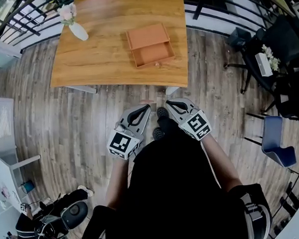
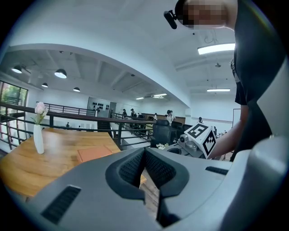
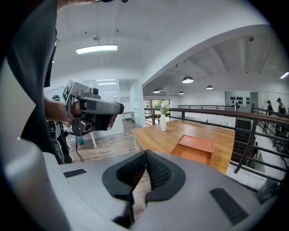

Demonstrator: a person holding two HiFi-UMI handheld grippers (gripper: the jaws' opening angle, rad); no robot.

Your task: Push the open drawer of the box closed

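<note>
My left gripper [image 1: 143, 111] and right gripper [image 1: 171, 105] are clenched, empty. The orange box's [image 1: 147, 36] open drawer [image 1: 153, 54] looks light and stiff. I would push the middle of its front.

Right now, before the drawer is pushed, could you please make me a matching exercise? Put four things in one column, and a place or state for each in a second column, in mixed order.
Things:
1. drawer
2. vase
3. left gripper
4. blue chair

Places or states:
A. on the floor, to the right of the table
B. jaws together, empty, held short of the table
C. pulled out of the orange box
D. standing near the table's far left corner

Pairs: 1-C, 2-D, 3-B, 4-A
</note>
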